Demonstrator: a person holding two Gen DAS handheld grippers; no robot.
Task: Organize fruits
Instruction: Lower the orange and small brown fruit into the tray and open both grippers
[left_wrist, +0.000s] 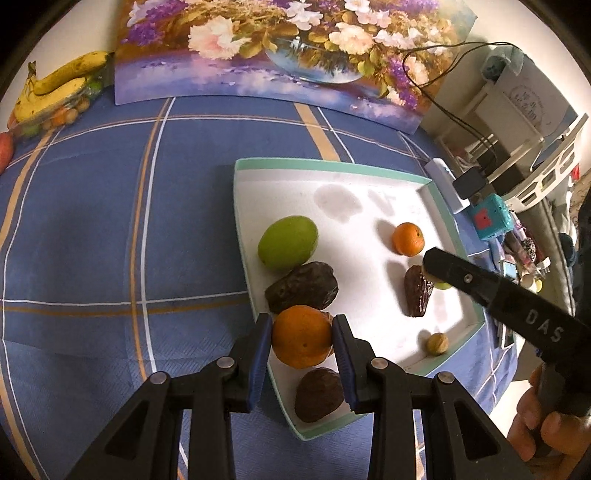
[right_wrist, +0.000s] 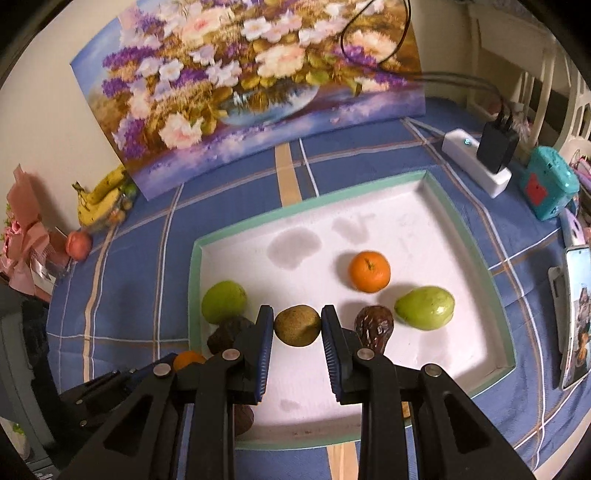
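Observation:
A white tray (left_wrist: 332, 162) with a teal rim lies on the blue checked cloth. My left gripper (left_wrist: 302, 325) is shut on an orange (left_wrist: 302, 341) above the tray's near left corner, beside a dark date (left_wrist: 302, 286), a green fruit (left_wrist: 287, 242) and a brown nut (left_wrist: 318, 395). In the right wrist view my right gripper (right_wrist: 296, 314) is shut on a round brownish-green fruit (right_wrist: 297, 325) over the tray (right_wrist: 192, 288). Beyond it lie a small orange (right_wrist: 369, 271), a second date (right_wrist: 373, 326) and a second green fruit (right_wrist: 424, 307). The left gripper's orange (right_wrist: 188, 359) shows at lower left.
A flower painting (right_wrist: 251, 85) leans against the wall behind the tray. Bananas (left_wrist: 55, 88) and a red fruit (right_wrist: 78, 244) lie far left. A power strip with a charger (right_wrist: 480, 158), a teal box (right_wrist: 546, 184) and a phone (right_wrist: 576, 314) crowd the right side.

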